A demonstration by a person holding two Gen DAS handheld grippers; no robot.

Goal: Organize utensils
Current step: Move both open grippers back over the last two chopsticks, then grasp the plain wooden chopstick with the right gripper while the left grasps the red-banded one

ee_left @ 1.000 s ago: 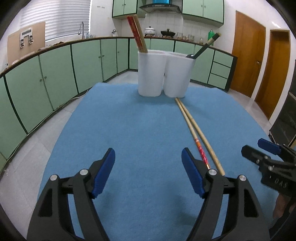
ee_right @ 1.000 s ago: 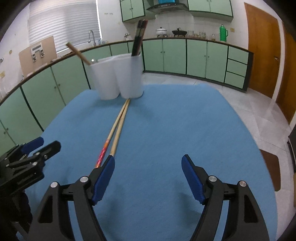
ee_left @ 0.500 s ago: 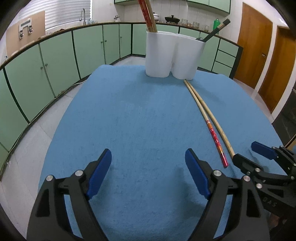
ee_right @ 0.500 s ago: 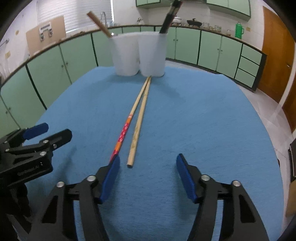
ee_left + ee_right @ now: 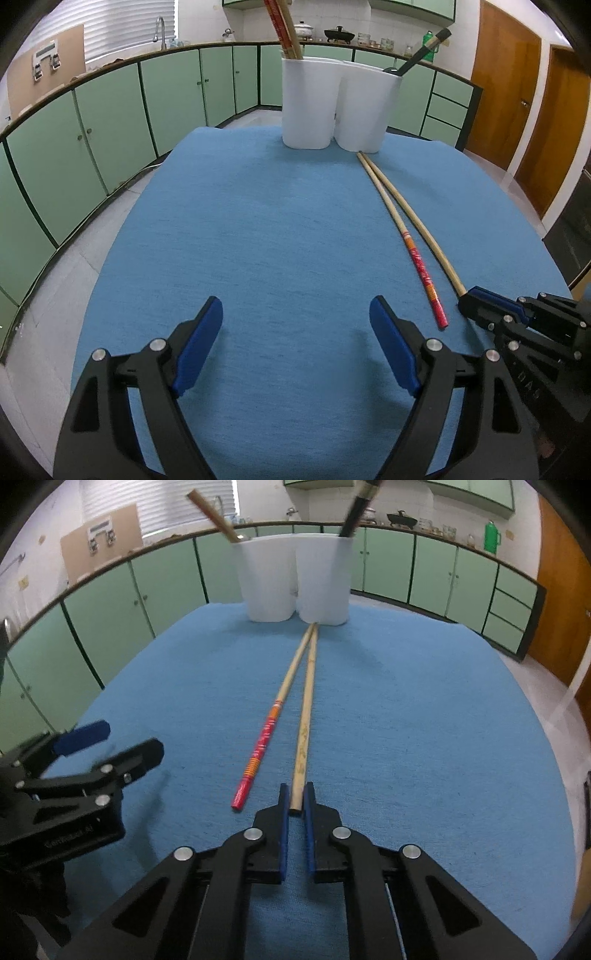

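Note:
Two chopsticks lie side by side on the blue cloth [image 5: 280,236]: a plain wooden chopstick [image 5: 304,723] and a red-ended chopstick [image 5: 264,744]. Their far tips touch the white two-cup holder [image 5: 295,579]. My right gripper [image 5: 295,805] is shut on the near end of the plain chopstick [image 5: 424,229], which rests on the cloth. My left gripper [image 5: 295,332] is open and empty above the cloth, left of the red-ended chopstick [image 5: 421,273]. The holder [image 5: 340,107] has red and wooden chopsticks [image 5: 282,26] in its left cup and a dark-handled utensil [image 5: 421,51] in its right cup.
The cloth covers a round table; its edge drops to a tiled floor. Green cabinets [image 5: 110,122] ring the room behind the holder. Wooden doors [image 5: 517,92] stand at the right.
My right gripper moved forward and right and closed on the near end of the plain chopstick. My left gripper stayed open and shifted slightly.

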